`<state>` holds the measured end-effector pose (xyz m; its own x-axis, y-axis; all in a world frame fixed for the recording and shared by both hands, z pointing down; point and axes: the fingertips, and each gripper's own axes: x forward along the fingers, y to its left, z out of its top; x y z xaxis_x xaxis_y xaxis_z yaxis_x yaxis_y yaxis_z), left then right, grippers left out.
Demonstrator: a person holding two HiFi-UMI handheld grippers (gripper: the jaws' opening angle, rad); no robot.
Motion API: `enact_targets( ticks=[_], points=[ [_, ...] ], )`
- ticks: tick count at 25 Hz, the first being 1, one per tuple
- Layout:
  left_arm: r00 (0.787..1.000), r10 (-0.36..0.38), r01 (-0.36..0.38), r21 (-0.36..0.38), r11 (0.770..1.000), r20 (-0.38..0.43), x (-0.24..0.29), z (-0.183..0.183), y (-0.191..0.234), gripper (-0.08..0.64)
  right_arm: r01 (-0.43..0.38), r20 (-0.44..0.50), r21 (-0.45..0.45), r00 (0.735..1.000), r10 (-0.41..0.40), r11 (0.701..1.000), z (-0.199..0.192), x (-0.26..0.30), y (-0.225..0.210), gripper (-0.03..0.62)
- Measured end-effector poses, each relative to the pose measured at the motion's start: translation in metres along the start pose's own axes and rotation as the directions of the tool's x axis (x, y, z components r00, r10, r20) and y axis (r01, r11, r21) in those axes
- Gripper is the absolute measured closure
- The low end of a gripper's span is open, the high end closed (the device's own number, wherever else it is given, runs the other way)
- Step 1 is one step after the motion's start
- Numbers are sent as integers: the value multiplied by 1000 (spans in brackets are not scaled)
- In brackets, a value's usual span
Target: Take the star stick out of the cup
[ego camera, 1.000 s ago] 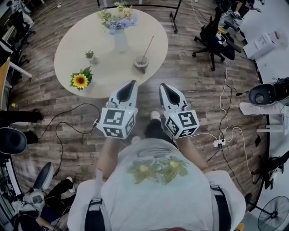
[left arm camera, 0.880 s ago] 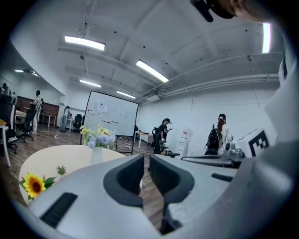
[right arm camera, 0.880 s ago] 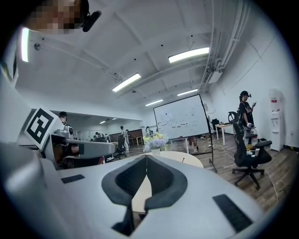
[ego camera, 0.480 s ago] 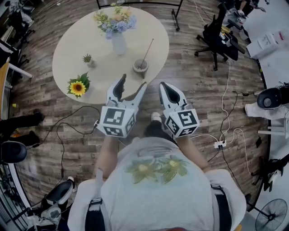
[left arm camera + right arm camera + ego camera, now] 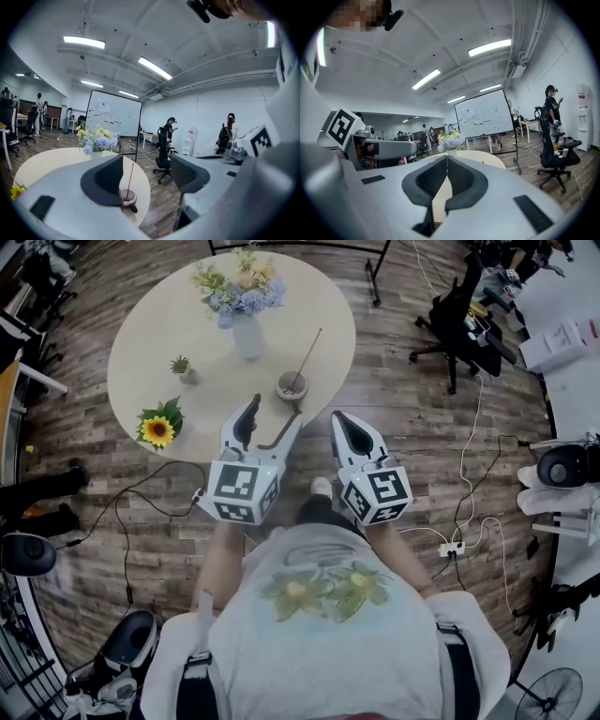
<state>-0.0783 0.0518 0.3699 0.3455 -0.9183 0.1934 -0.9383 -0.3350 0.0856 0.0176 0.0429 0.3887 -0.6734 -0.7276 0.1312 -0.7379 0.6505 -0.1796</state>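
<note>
A small grey cup [image 5: 292, 386] stands near the front edge of the round beige table [image 5: 169, 324]. A thin stick [image 5: 307, 354] leans out of it to the upper right. In the left gripper view the cup [image 5: 127, 197] sits low between the jaws and the stick [image 5: 130, 180] looks red. My left gripper [image 5: 270, 424] is open and empty, held over the floor just short of the table edge, its tips pointing toward the cup. My right gripper [image 5: 343, 426] hovers beside it over the floor, shut on nothing. The right gripper's [image 5: 446, 164] pads meet.
A white vase of flowers [image 5: 246, 326], a small potted plant [image 5: 179, 364] and a sunflower [image 5: 157, 430] share the table. Black office chairs [image 5: 457, 317] stand at the right. Cables [image 5: 141, 507] and a power strip [image 5: 451, 547] lie on the wooden floor. People stand far off.
My left gripper's jaws have gone from shut to wide open. The table and cup have drawn slightly nearer to both grippers. The right gripper stays shut.
</note>
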Motion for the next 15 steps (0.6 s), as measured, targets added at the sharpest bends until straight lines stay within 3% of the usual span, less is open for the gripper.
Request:
enact_targets(
  ticks=[10, 15],
  points=[
    [996, 8, -7, 12, 1000, -92, 48, -15, -6, 264, -49, -23, 1, 999, 49, 999, 1, 17, -32, 574],
    [993, 31, -33, -19, 999, -113, 75, -17, -5, 265, -73, -37, 20, 997, 73, 997, -2, 27, -57, 575]
  ],
)
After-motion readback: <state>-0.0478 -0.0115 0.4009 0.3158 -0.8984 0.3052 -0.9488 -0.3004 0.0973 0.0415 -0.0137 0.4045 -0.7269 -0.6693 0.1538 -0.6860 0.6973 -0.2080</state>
